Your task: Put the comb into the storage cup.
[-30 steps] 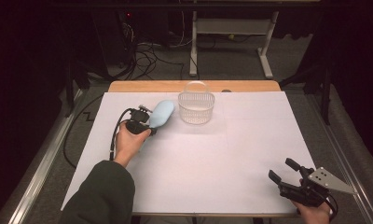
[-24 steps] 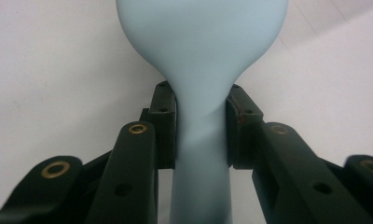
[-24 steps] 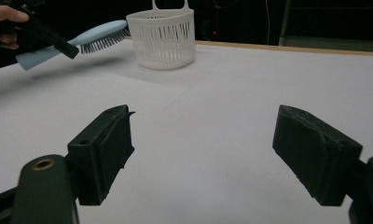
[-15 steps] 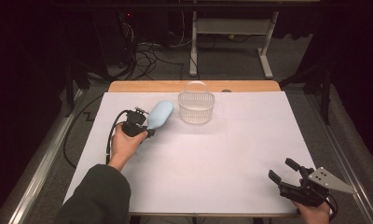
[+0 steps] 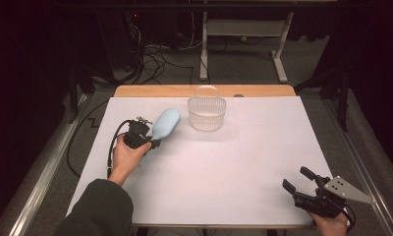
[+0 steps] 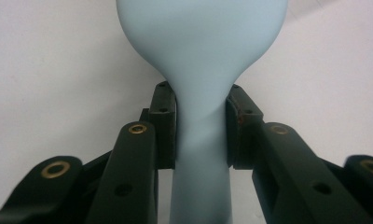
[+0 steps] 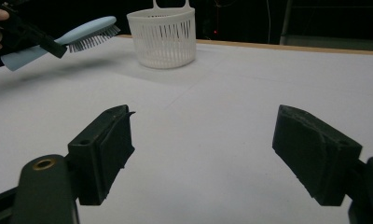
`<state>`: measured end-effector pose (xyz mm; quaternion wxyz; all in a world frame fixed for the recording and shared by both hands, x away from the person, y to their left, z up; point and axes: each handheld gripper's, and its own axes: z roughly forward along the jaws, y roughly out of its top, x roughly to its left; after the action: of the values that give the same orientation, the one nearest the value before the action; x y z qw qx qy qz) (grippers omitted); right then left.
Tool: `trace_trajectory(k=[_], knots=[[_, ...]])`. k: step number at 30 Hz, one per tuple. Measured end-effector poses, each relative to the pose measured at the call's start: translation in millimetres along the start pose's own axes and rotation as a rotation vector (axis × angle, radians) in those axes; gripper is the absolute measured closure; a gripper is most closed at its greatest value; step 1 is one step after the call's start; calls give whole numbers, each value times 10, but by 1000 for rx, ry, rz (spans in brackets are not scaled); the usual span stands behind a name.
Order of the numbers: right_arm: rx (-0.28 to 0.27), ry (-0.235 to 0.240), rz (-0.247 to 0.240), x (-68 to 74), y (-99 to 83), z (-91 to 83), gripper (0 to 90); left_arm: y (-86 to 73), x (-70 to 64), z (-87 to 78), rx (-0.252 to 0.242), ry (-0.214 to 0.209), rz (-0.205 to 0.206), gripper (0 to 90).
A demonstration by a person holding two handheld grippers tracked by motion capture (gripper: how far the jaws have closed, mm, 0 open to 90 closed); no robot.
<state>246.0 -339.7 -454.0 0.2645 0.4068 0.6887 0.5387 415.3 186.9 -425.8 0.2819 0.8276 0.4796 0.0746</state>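
Note:
A pale blue hairbrush (image 5: 166, 123) is held above the white table, bristles down, its head pointing toward a white mesh basket (image 5: 207, 113). My left gripper (image 5: 153, 141) is shut on the brush's handle; in the left gripper view the handle (image 6: 201, 154) is clamped between both pads. From the right gripper view the brush (image 7: 77, 33) hangs in the air left of the basket (image 7: 162, 37). My right gripper (image 5: 296, 179) rests open near the table's front right corner, nothing between its pads (image 7: 107, 149).
The table is covered with a white sheet (image 5: 224, 167), with a wooden edge (image 5: 204, 90) at the back. The basket stands at the back centre. Cables and a metal stand lie on the floor beyond the table.
The left hand has carried the brush slightly back and toward the basket. The right gripper has stayed still.

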Motion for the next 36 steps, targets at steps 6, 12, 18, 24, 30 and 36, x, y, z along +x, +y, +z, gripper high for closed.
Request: trace_trajectory(k=[6,12,18,24,30,36], knots=[[0,-1,1,1,0,0,207,-55,-18,-27,-15,-16,11,693],[1,-1,5,-3,-1,-1,207,-102,-50,-78,-31,-32,20,693],[-1,-1,4,-1,0,0,207,-168,-82,-135,-46,-43,34,693],[-3,1,4,-1,1,-3,207,-239,-117,-165,-59,-62,40,693],[-6,-1,7,1,3,-5,207,-301,-170,-192,-75,-83,51,693],[-15,-1,7,5,6,-23,208,-375,-210,-214,-89,-95,56,693]])
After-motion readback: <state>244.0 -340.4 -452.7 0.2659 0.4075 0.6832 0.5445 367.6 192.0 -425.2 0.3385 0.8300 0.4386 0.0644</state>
